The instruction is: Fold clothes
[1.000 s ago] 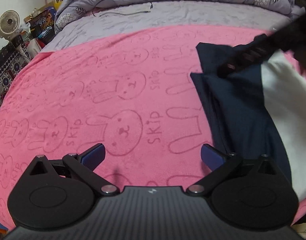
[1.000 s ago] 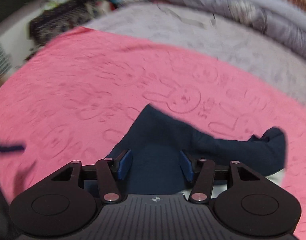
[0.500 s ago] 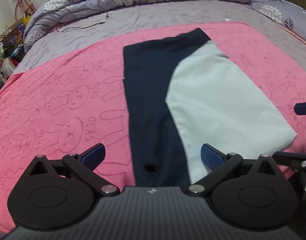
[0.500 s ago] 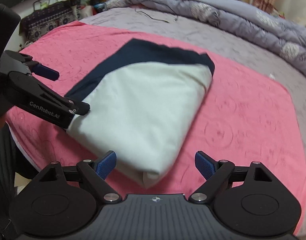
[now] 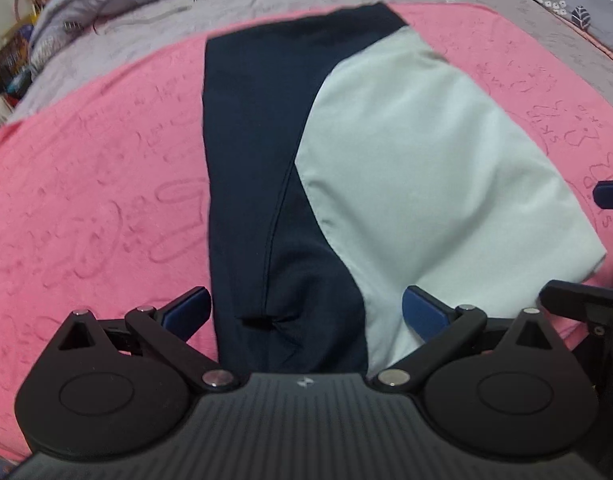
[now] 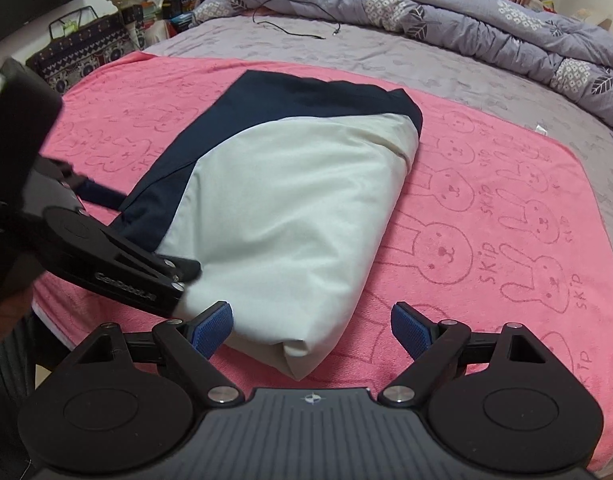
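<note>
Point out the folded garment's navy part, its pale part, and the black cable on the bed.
Navy blue fabric panel [image 5: 246,160]: left wrist view, middle of the dark strip.
Pale grey-white fabric panel [image 6: 290,216]: right wrist view, centre of the top fold.
Thin black cable [image 6: 290,31]: right wrist view, mid-length on the lilac sheet.

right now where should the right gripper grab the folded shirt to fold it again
Judging by its pose, take the near corner of the shirt, where the folded white layers bunch into a thick edge just ahead of the open right gripper. Come in low from the near side, over the pink towel.
</note>
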Demonstrator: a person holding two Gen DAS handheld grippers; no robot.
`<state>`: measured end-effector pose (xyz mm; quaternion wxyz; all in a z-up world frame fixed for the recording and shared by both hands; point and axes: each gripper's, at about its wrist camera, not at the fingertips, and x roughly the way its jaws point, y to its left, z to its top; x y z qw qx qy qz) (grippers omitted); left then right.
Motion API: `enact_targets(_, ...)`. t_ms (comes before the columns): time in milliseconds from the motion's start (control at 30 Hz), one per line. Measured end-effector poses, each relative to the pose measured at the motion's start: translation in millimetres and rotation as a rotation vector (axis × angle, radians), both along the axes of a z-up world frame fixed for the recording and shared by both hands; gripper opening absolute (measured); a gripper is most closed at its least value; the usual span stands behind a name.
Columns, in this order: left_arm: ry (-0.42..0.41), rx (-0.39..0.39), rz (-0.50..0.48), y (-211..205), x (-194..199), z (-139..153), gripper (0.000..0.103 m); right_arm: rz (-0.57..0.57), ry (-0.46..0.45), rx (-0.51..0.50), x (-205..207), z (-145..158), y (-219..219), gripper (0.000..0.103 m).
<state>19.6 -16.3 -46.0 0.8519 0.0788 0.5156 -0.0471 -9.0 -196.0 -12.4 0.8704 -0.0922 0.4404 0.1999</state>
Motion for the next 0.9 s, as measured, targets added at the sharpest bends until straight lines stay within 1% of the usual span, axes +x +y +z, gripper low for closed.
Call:
enact_targets(67,0.017,-0.053,0.020,7,4,-7,0.103,-0.006,0.008,-0.005,3,-4,0,0.087)
enact_targets(133,0.015,-0.095,0.027,13,5,-11,0.103,-0.012,0.019,-0.005,5,-7,-1,0.087)
enact_targets(233,-0.012,-0.118,0.023,15,5,-14,0.103,-0.024,0.032,-0.002,5,-11,0,0.089)
enact_targets(367,-0.050,-0.126,0.038,14,2,-15,0.103,-0.034,0.040,-0.004,4,-13,2,0.089)
enact_targets(567,-0.045,-0.173,0.083,19,0,-9,0.103,-0.045,0.041,-0.008,1,-11,3,0.089)
enact_targets(700,0.001,-0.108,0.095,13,-7,5,0.103,-0.045,0.034,-0.005,-1,-7,1,0.089)
enact_targets(767,-0.008,-0.090,0.091,9,-15,12,0.103,-0.046,0.032,-0.007,-1,-7,2,0.089)
enact_targets(900,-0.020,-0.087,0.091,6,-27,21,0.103,-0.045,0.033,-0.008,-2,-7,3,0.089)
